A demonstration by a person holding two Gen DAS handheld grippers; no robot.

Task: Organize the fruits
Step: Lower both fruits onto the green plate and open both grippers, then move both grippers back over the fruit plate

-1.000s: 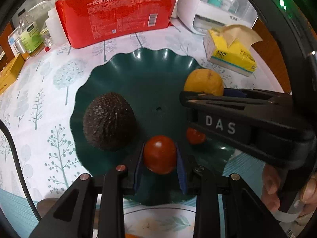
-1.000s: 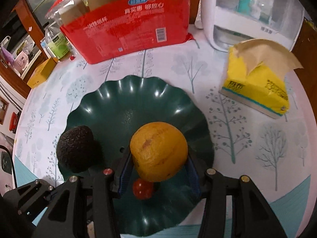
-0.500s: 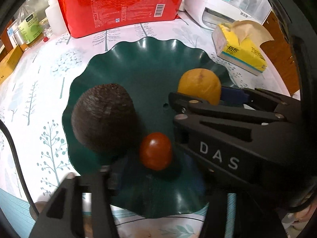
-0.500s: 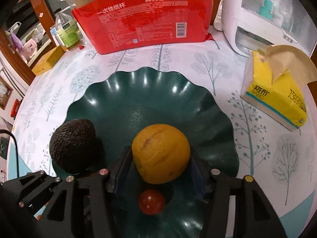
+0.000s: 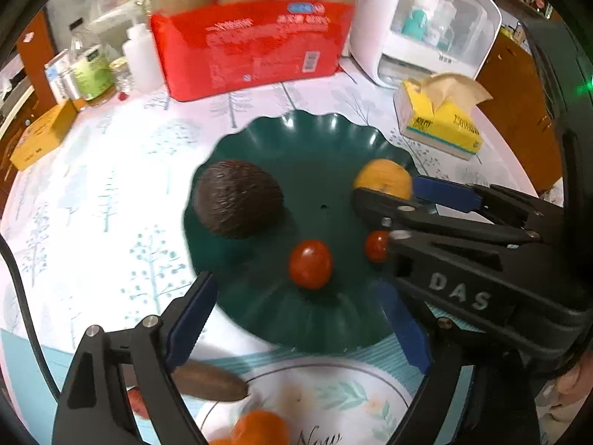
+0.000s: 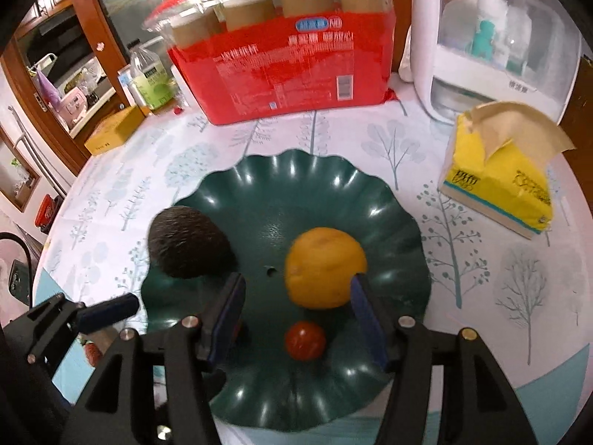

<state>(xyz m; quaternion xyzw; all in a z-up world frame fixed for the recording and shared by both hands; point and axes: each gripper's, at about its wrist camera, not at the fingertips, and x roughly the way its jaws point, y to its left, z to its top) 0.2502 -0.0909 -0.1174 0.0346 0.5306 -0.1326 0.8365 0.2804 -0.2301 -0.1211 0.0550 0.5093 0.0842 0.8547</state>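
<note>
Four fruits lie in a green scalloped dish point(image 6: 315, 170) ahead of both tongs. Left tongs point(image 5: 300, 315), jaws just opened wide, hang empty behind a tomato point(image 5: 310, 264), an avocado point(image 5: 237, 198) beyond. Right tongs point(image 6: 296, 309) are parted, an orange point(image 6: 326, 272) just past their tips, ungripped, a second tomato point(image 6: 304, 340) between them.

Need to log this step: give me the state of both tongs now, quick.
Left tongs: open, just been opening, tomato released on green plate.
Right tongs: open, holding nothing; orange sits free.
</note>
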